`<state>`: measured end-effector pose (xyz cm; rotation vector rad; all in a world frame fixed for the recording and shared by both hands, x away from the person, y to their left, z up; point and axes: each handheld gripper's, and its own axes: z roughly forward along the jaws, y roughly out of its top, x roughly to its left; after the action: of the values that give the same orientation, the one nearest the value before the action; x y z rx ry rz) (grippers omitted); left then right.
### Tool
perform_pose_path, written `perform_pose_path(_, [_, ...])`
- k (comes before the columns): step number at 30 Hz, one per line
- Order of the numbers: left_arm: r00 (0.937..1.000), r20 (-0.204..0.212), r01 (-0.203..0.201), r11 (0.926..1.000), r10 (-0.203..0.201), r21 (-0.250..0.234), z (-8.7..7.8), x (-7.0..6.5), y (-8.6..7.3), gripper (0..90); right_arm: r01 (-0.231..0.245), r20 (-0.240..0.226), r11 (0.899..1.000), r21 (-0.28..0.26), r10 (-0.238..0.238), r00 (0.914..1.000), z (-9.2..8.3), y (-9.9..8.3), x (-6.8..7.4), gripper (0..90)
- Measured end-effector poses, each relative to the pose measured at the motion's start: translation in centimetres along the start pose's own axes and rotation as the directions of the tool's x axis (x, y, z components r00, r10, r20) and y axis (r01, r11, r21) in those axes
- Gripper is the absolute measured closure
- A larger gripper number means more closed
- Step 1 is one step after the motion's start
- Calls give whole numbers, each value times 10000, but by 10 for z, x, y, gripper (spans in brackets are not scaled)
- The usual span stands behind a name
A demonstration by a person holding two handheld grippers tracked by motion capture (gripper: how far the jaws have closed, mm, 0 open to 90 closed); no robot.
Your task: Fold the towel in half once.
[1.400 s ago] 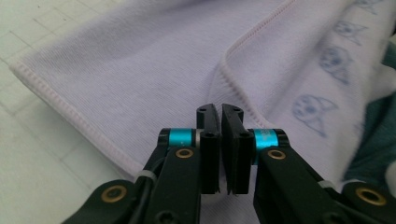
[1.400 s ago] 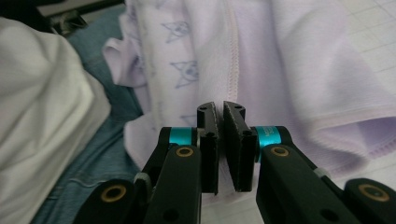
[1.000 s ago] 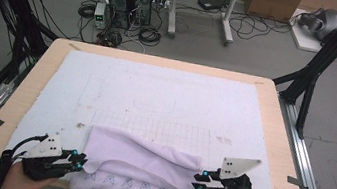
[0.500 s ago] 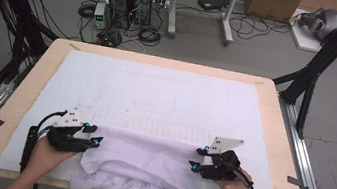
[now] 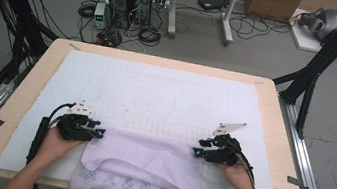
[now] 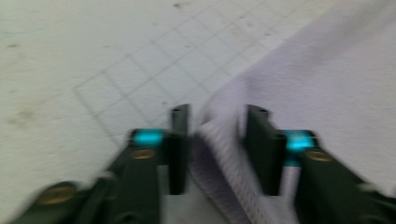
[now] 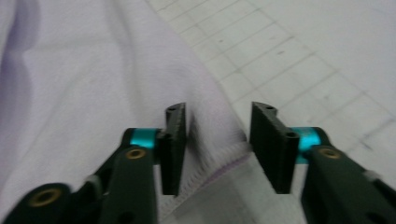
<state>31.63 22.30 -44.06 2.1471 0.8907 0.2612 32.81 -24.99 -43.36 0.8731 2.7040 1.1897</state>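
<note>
The lilac cloth is lying at the near edge of the table, its far part spread flat on the white mat and its near part, printed with small crosses, hanging over the table edge toward the person. A fold is running across it, so the plain side is showing on top; judging from that, the work in hand is folding or spreading the cloth, one far corner to each gripper. The left gripper is sitting at the cloth's far left corner with the hem lying between its jaws; these have just been closing, yet a gap is showing on both sides of the fabric, so it is straddling the corner rather than pinching it. The right gripper is doing the same at the far right corner, the stitched edge lying between jaws that have likewise been closing but are not pressing on it. Both are coming in low and nearly level, probably so the lower jaw can slide under the edge. The mat's printed grid is lying just beyond the cloth, likely as an alignment guide.
</note>
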Motion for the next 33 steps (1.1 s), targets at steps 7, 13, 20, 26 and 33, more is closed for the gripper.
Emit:
perform_pose_path(7, [9985, -494, -235, 9993, 221, -277, 2, 2, 11, 827, 477, -136, 9973, 550, -470, 9988, 6, 8, 2, 861])
perform_pose_path(13, [9964, -850, -70, 9961, -5, -879, 4, 23, 54, 831, 439, 774, 9979, 470, -474, 9959, -4, 41, -22, 863])
perform_pose_path(20, [9845, -1720, -495, 9944, 328, -936, -10, 59, 125, 831, 290, 1794, 9986, -448, -206, 9836, -35, 96, -58, 863])
perform_pose_path(26, [9684, -2460, -866, 9803, 411, -1773, -38, 75, 190, 831, 463, 2577, 9889, -1414, -84, 9662, -70, 145, -75, 864])
perform_pose_path(33, [9631, -2681, -614, 9894, 241, -1318, -31, 83, 188, 656, 177, 2570, 9829, -1833, 305, 9659, -76, 165, -83, 645])
